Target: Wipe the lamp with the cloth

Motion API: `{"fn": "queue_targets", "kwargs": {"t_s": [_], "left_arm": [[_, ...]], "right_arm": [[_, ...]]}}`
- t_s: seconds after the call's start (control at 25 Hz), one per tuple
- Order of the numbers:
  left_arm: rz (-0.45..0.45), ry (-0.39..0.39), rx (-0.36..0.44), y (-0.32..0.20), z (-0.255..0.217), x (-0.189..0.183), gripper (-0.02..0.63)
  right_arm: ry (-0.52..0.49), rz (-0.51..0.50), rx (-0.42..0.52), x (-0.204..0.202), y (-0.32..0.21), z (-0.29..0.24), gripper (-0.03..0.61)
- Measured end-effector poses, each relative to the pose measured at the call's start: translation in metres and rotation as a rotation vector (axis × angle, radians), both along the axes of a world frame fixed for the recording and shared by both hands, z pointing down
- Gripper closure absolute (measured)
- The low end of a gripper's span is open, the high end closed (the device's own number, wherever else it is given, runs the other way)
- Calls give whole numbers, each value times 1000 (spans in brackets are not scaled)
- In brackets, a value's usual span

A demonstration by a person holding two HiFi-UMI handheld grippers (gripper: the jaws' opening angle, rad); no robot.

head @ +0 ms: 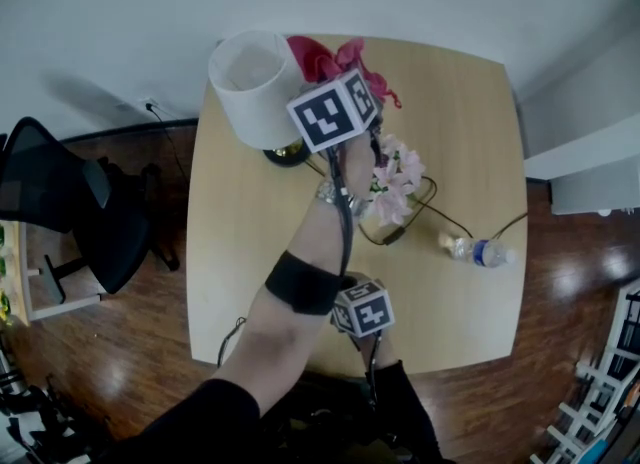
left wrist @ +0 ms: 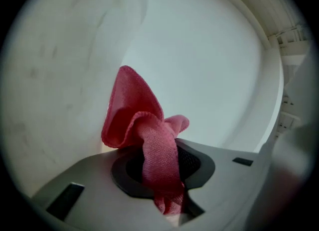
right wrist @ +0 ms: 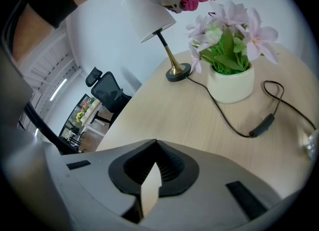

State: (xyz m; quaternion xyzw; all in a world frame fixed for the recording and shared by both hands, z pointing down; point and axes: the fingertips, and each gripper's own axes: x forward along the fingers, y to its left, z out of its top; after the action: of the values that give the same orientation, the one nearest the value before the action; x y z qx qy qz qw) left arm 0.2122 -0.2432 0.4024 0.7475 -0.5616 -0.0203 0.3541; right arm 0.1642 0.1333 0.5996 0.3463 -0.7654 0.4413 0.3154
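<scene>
1. In the head view the lamp (head: 255, 87) stem was hidden under its white shade and the cube of the left gripper (left wrist: 159, 173).
2. The pale surface filling the left gripper view could not be told as shade or wall.
3. A light wooden counter (head: 250, 252) stood on a dark wood floor (head: 560, 292), with an office chair (head: 60, 202) at the left edge.
4. A white pot (right wrist: 230, 83) at centre held pink flowers (right wrist: 227, 31).
5. The red cloth (left wrist: 149, 140) was grasped in the left jaws, at upper centre just beside the shade. The right gripper (right wrist: 152, 175) jaws were clenched on nothing.
</scene>
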Motion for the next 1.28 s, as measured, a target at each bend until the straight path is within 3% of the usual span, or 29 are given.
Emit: {"fn": "queue_targets", "kwargs": {"t_s": [0.44,0.68,0.76,1.0,1.16,1.28], "left_arm": [[70,-12,-145,39,73,6,517],[84,-18,-179,60,87,-3,517],[126,-9,-147,71,70,2,517],[276,30,74,114,-29,19,518],[339,9,182,150,-72,-1,518],[390,-31,210,184,-79,-27,518]], "right_arm": [[11,1,15,-4,3,-3,574],[9,-9,39,-11,11,-7,574],[10,-14,44,-15,14,-12,574],[13,-25,79,-30,21,-22,574],[8,-35,111,-43,22,-32,574],[0,-28,130,-50,24,-39,574]]}}
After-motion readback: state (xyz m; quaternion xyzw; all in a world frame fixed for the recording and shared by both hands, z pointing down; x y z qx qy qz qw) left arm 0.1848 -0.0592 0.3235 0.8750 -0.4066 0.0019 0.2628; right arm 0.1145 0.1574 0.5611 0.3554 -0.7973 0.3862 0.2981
